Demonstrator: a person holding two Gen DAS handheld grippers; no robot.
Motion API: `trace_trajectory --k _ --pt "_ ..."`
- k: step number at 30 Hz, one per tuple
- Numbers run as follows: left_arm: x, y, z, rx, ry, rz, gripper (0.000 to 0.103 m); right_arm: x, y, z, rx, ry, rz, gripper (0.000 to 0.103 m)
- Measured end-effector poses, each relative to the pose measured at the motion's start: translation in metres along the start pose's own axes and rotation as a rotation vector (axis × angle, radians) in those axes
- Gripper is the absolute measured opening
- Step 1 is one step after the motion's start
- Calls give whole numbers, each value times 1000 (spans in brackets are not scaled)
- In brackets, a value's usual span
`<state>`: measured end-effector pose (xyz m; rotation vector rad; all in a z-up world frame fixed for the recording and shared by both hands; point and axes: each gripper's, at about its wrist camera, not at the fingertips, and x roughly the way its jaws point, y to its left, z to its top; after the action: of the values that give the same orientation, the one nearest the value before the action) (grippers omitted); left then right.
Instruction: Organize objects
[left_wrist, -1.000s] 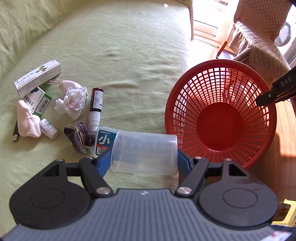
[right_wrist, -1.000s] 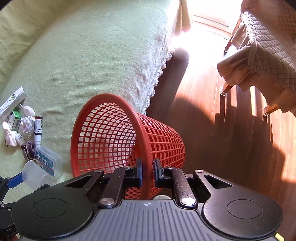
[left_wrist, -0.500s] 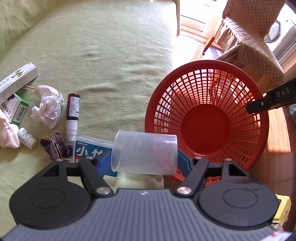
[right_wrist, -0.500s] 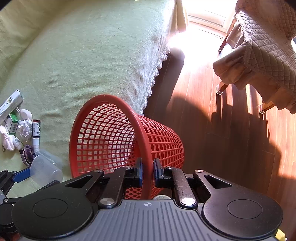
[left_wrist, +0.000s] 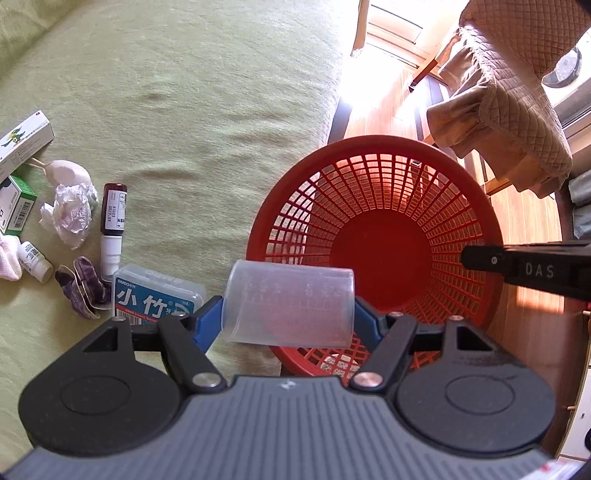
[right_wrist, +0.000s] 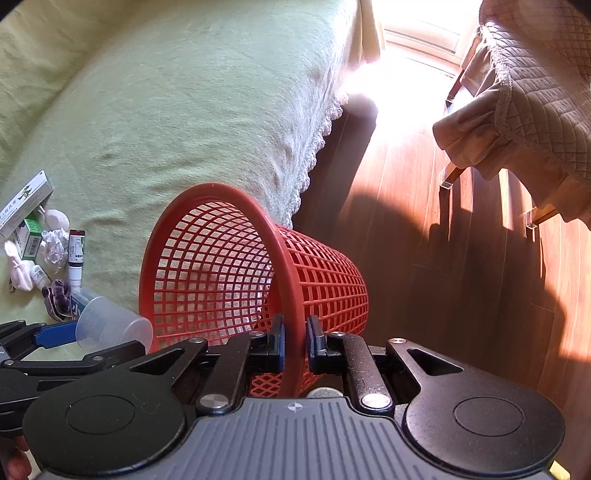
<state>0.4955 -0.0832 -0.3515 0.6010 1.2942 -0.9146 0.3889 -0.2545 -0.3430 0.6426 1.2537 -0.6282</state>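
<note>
My left gripper (left_wrist: 288, 314) is shut on a clear plastic measuring cup (left_wrist: 290, 304) lying sideways between its blue pads, held over the near rim of the red mesh basket (left_wrist: 376, 177). My right gripper (right_wrist: 294, 341) is shut on the basket's rim (right_wrist: 291, 288), holding the basket tilted beside the green-covered bed (right_wrist: 184, 110). The cup (right_wrist: 110, 326) and the left gripper's blue pad (right_wrist: 55, 332) show at the left of the right wrist view. The right gripper's black finger (left_wrist: 524, 267) reaches in over the basket's right rim in the left wrist view.
On the bed lie a blue toothpick box (left_wrist: 155, 295), a dark red bottle (left_wrist: 112, 225), crumpled tissue (left_wrist: 68, 214), a purple hair tie (left_wrist: 83, 288), a small white bottle (left_wrist: 35, 254) and green-white cartons (left_wrist: 18, 147). A quilted chair cover (right_wrist: 517, 92) hangs over the wooden floor (right_wrist: 443, 258).
My left gripper has carried the cup rightwards from beside the basket to above its near rim. The basket and the right gripper have stayed put.
</note>
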Motion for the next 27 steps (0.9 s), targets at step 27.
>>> trace_trajectory --k 27 --pt "-20 60 -28 -60 -26 190 78 4 -8 0 17 13 18 8"
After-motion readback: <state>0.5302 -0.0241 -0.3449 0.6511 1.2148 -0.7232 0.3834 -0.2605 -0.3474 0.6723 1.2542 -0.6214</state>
